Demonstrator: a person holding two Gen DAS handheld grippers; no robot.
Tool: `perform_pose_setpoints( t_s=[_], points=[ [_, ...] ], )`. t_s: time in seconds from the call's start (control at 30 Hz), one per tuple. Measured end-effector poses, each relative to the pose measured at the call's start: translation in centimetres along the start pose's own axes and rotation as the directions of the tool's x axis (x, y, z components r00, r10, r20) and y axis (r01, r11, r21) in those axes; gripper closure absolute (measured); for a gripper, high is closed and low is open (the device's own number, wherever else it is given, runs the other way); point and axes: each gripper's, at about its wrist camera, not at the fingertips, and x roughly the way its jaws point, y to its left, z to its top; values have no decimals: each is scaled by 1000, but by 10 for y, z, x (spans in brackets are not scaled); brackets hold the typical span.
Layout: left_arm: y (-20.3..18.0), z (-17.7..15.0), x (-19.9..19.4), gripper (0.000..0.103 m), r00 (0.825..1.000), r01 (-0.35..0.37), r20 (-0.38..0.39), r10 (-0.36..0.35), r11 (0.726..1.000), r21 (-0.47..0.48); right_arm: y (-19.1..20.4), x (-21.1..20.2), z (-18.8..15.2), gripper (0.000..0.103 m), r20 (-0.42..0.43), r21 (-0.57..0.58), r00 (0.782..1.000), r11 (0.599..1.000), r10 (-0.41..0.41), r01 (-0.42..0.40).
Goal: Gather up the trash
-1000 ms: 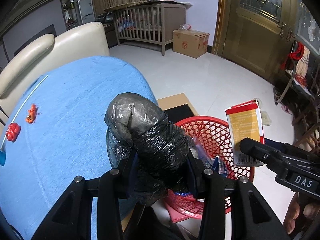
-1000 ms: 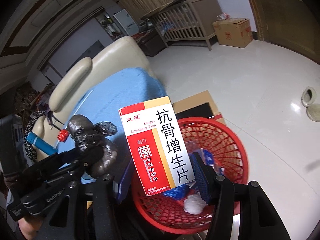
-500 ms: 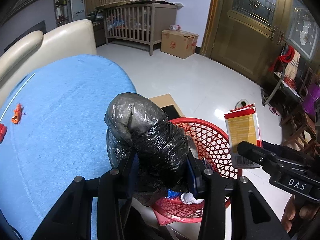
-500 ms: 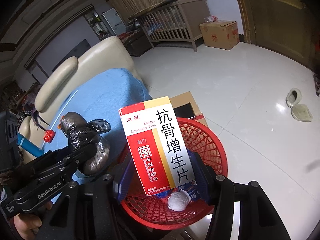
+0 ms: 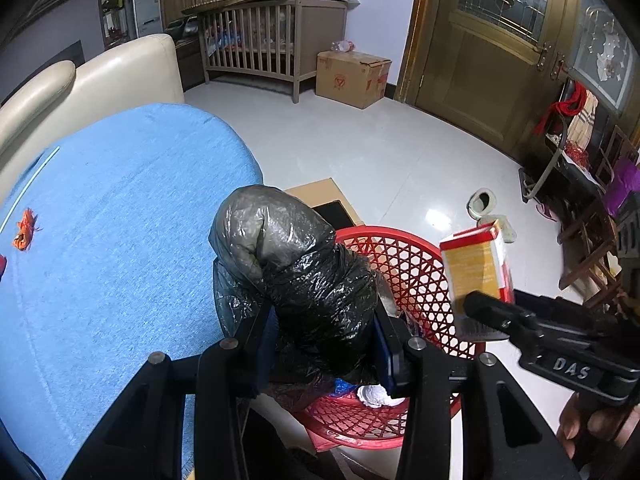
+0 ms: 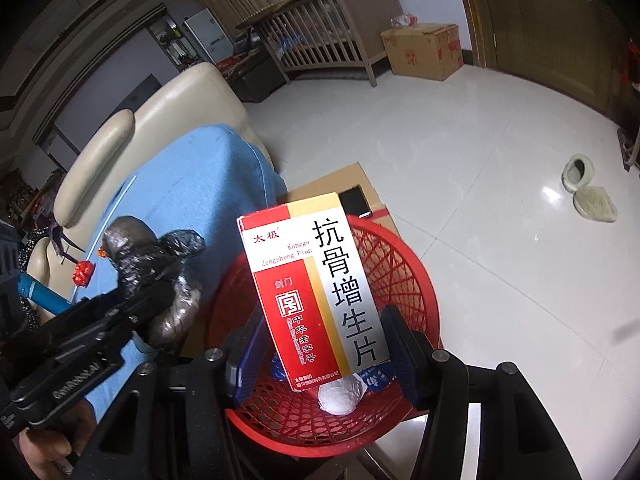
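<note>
My left gripper is shut on a crumpled black and grey plastic bag, held upright at the edge of the blue table, beside the red mesh basket. My right gripper is shut on a red, white and yellow medicine box, held upright over the red mesh basket. The basket stands on the floor and holds a white crumpled ball and blue wrappers. The box also shows in the left wrist view, over the basket's right rim. The bag shows at the left of the right wrist view.
The blue table carries small red scraps and a blue tube. A cream sofa stands behind it. A flat cardboard box lies by the basket. Slippers lie on the white floor; a cot and carton stand far back.
Both grippers have drifted slightly, so the basket sits more fully under the box. The grips on the bag and the box are unchanged.
</note>
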Motion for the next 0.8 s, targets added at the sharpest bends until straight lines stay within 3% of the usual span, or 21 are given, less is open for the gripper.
perform_pose_setpoints(
  t_s=[0.8],
  points=[
    [-12,7,32,59,998,-2,-65,5,999,36,-19,27,-8,44,-55,48,998,999,2,1]
  ],
)
